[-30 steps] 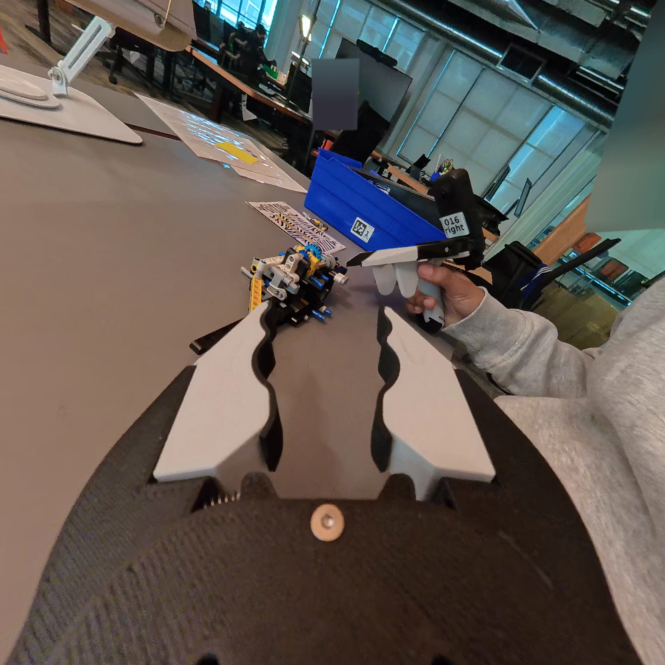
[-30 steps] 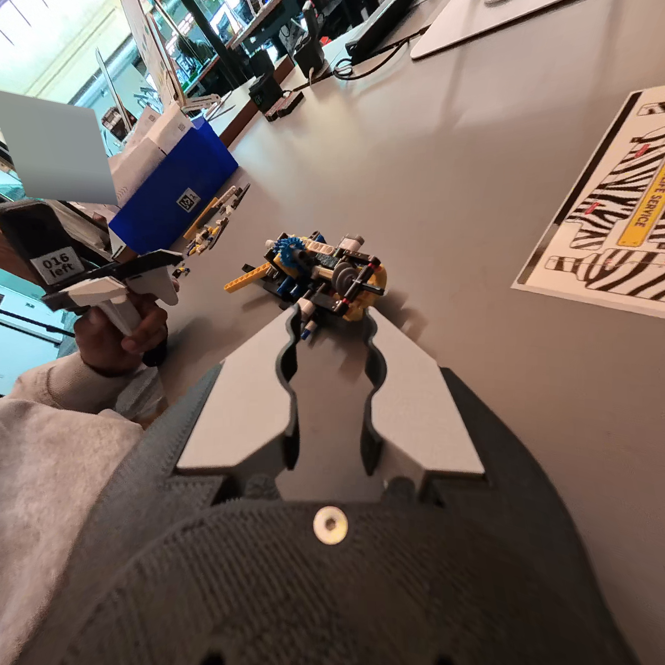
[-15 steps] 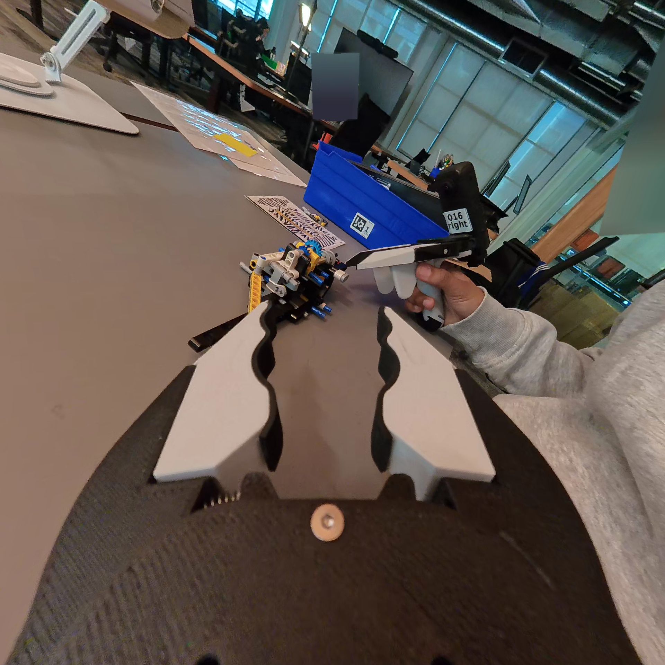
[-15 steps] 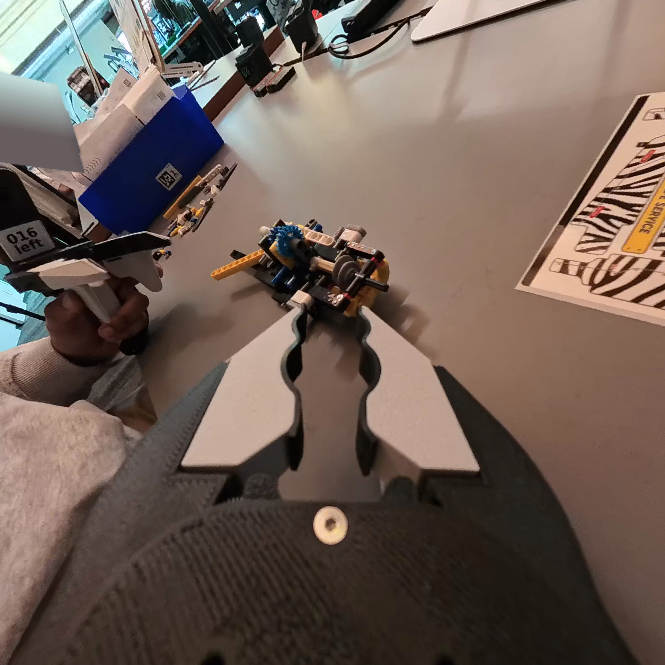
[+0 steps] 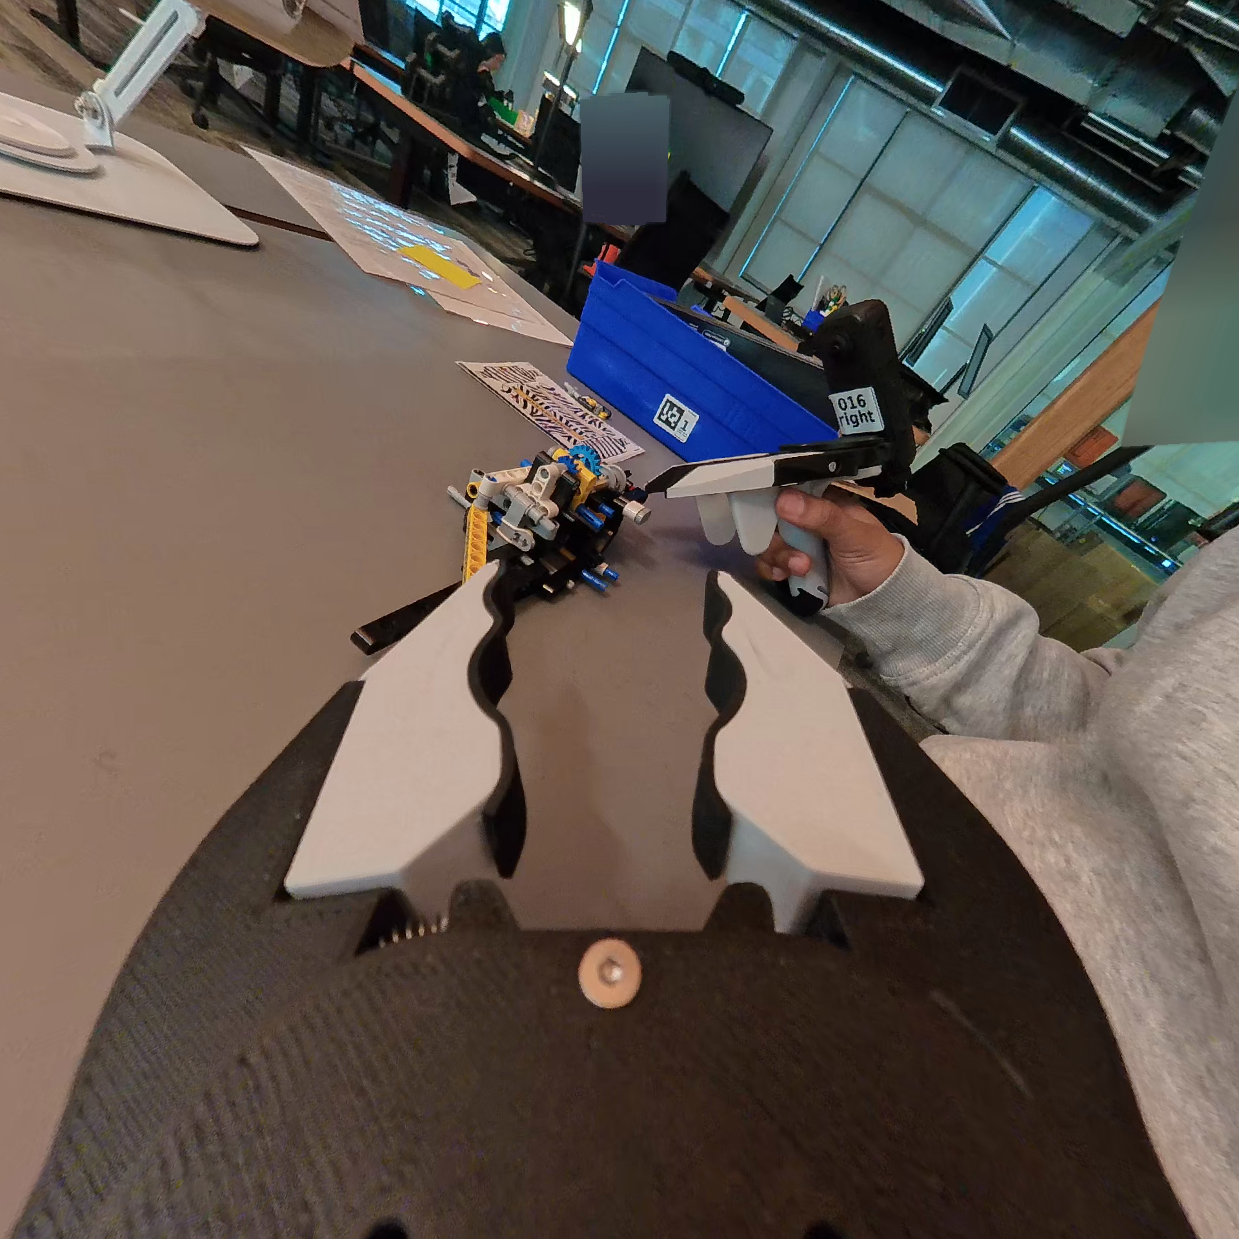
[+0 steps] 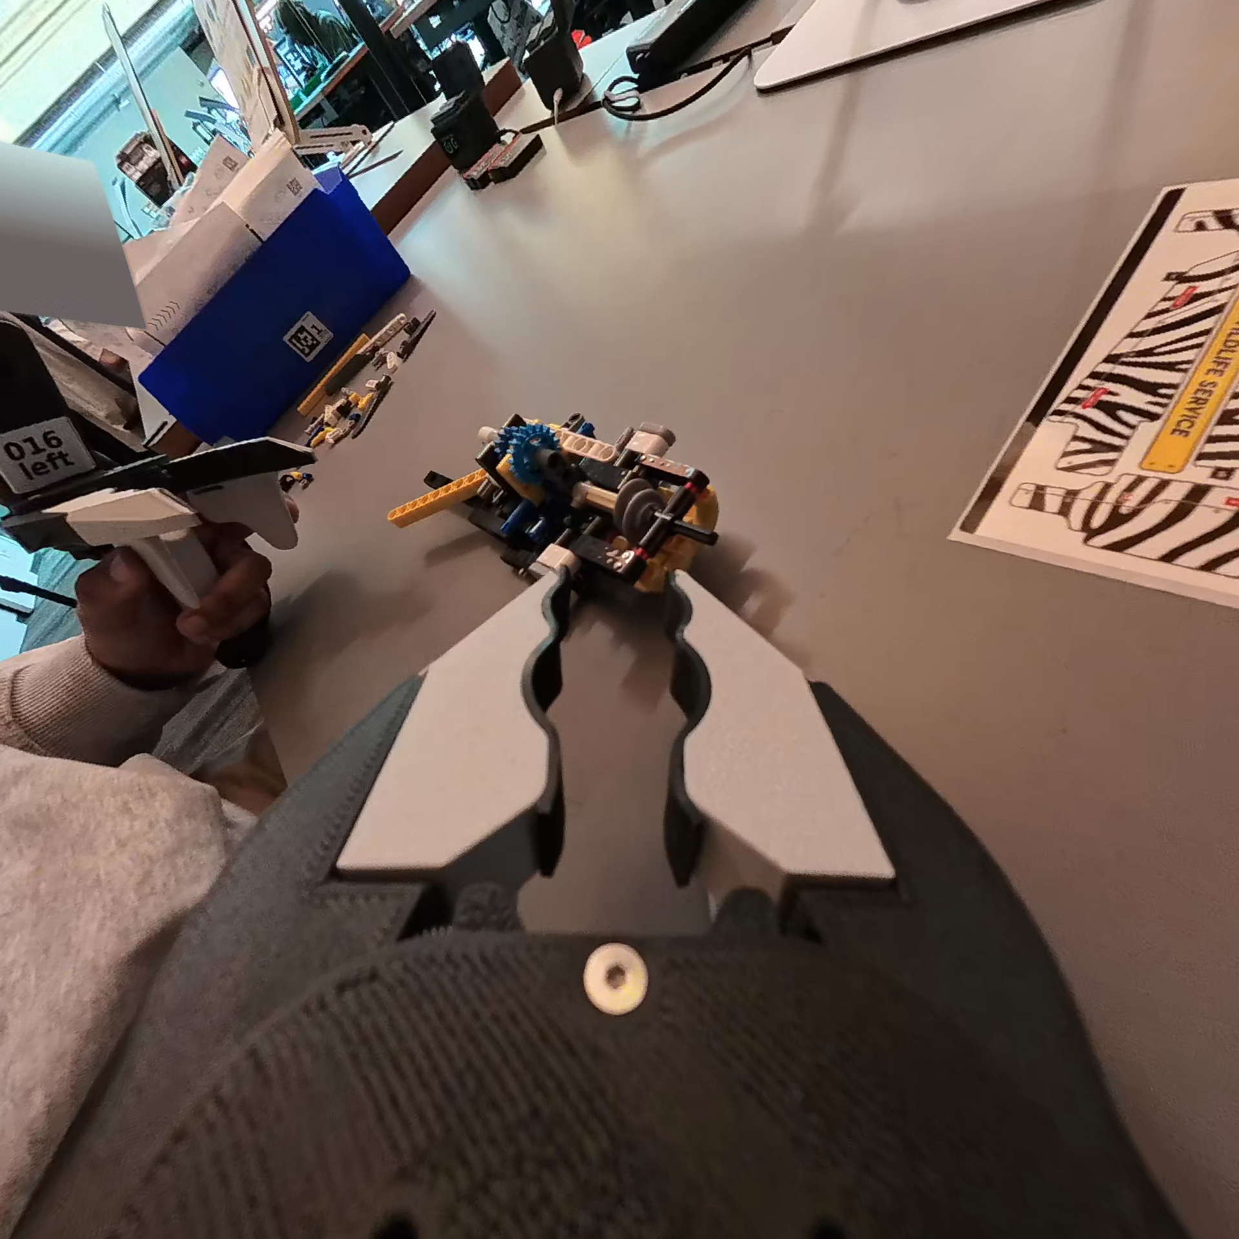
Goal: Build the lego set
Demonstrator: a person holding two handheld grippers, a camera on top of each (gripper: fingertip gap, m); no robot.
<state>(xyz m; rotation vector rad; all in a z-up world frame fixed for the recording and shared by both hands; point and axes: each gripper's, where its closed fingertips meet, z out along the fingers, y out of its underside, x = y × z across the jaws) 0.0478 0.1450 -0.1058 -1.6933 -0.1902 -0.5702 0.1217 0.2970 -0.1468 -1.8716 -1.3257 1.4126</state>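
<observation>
A half-built black, yellow and blue lego chassis with a blue gear (image 6: 590,499) sits mid grey tabletop (image 6: 771,322), away from its edges. The right tool (image 6: 613,590), fingers apart and empty, reaches the chassis's near end. The left tool (image 5: 603,590) is also spread and empty, just short of the chassis.

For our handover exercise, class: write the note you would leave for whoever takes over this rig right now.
Left gripper: open, empty, fingers just short of the lego model.
Right gripper: open, empty, fingertips at the model's near end.
Model lies part-built on the grey table. Loose pieces lie beside the blue bin; the sticker sheet lies to the right.
Done: the geared frame.
Left: fetch the loose pieces, add them, apply the stickers.
</observation>
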